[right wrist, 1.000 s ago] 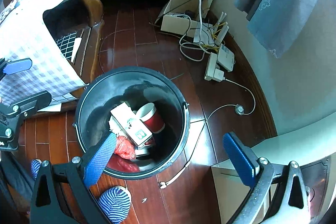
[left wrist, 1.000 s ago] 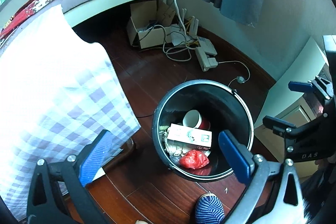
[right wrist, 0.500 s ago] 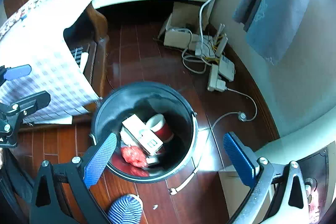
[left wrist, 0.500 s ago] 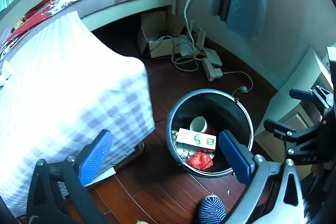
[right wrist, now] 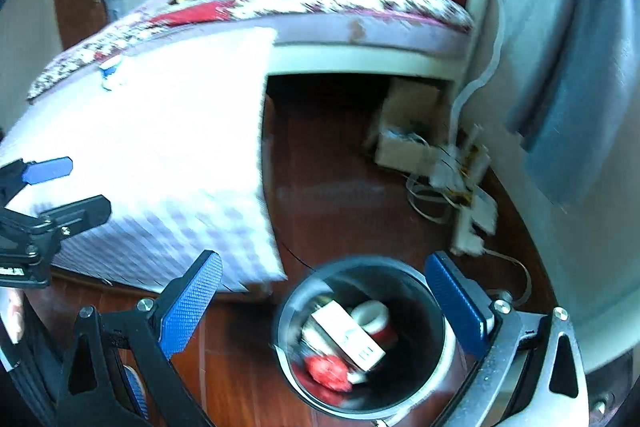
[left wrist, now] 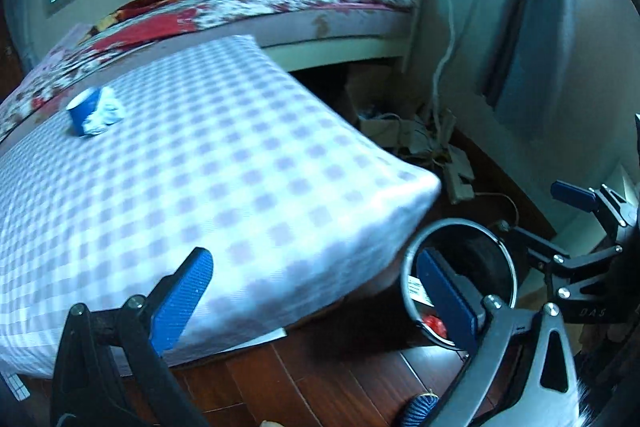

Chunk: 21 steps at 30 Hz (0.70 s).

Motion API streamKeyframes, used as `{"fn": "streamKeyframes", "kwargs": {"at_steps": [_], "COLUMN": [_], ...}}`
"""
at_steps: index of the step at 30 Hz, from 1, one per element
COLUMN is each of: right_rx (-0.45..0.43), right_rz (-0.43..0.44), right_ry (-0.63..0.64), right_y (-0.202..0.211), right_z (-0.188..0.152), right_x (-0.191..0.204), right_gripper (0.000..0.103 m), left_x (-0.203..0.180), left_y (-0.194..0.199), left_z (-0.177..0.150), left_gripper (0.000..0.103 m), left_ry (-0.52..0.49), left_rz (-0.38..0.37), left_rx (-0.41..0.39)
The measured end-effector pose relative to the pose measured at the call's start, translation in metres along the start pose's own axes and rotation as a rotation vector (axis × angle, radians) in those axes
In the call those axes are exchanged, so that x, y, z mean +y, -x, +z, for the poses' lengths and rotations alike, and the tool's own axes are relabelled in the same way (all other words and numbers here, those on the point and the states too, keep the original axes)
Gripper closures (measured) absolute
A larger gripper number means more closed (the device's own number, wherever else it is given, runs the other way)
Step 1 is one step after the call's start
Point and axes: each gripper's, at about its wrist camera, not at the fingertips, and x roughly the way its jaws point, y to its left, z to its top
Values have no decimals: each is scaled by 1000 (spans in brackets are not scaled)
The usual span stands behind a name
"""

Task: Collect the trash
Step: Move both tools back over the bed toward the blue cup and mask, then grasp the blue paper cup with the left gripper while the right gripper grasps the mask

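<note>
A black round bin (right wrist: 362, 337) stands on the wood floor, holding a white carton (right wrist: 348, 335), a red-and-white cup (right wrist: 374, 315) and a red wrapper (right wrist: 328, 371). In the left wrist view the bin (left wrist: 460, 279) sits behind the right fingertip. On the checked tablecloth (left wrist: 192, 187) far to the left lie a blue paper cup (left wrist: 82, 107) and a crumpled white tissue (left wrist: 105, 115). My left gripper (left wrist: 316, 291) is open and empty above the cloth's corner. My right gripper (right wrist: 324, 299) is open and empty over the bin.
A bed (left wrist: 280, 7) with a floral cover runs along the back. A cardboard box (right wrist: 408, 123), power strips and cables (right wrist: 464, 179) lie by the wall under a grey curtain (right wrist: 580, 87). A white cabinet (left wrist: 616, 195) stands at right. A striped slipper (left wrist: 416, 409) is near my feet.
Both grippers have risen and tilted up from the bin toward the table and bed. The tabletop with the blue cup and tissue has come into view. Both stay open.
</note>
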Motion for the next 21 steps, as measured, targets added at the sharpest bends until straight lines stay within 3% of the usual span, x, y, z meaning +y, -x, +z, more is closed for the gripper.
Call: {"fn": "streamKeyframes", "kwargs": {"at_steps": [9, 15, 21], "right_rx": [-67, -24, -12], "right_rz": [123, 248, 309], "right_ry": [98, 207, 309], "right_y": [-26, -64, -122], "right_z": [51, 118, 176], "right_x": [88, 168, 265], "right_gripper": [1, 1, 1], "left_x": [118, 208, 280], "left_y": [12, 15, -1], "left_z": [2, 14, 23], "left_gripper": [1, 1, 1], "left_ry": [145, 255, 309], "left_rz": [159, 273, 343], "left_rx": [-18, -20, 5]}}
